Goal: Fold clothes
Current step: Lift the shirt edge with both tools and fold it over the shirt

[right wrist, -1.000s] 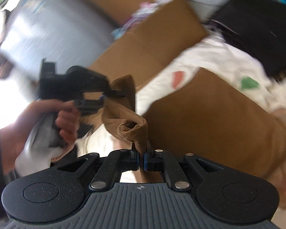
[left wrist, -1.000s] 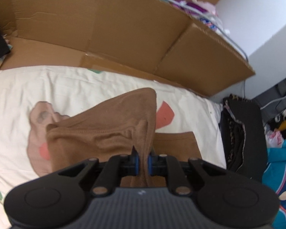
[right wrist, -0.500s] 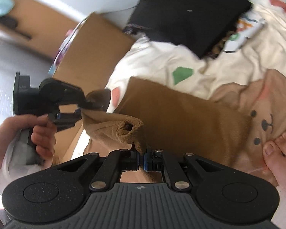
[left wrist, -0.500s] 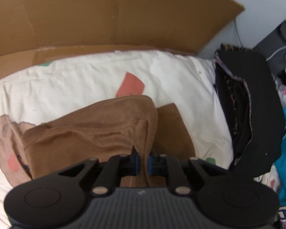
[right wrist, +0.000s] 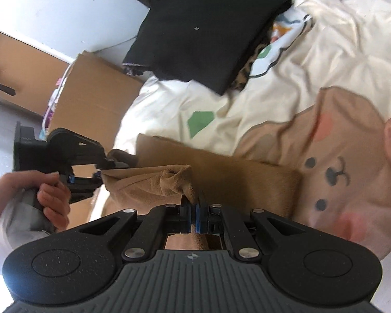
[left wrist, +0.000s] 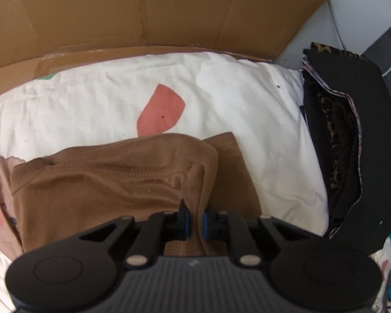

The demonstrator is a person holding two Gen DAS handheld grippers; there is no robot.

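The bedsheet [left wrist: 96, 104] lay under everything, with the cardboard [left wrist: 143, 13] at its far edge and the black folded pile [right wrist: 208, 26] at its far corner. On the sheet, beside the printed bear face [right wrist: 333, 174], my brown garment [left wrist: 104, 182] lay half doubled. I had carried its lifted edge down and across, lower than a second before, so the fold was nearly laid. My left gripper [left wrist: 194, 220] and right gripper [right wrist: 194, 216] were each clamped on that edge.
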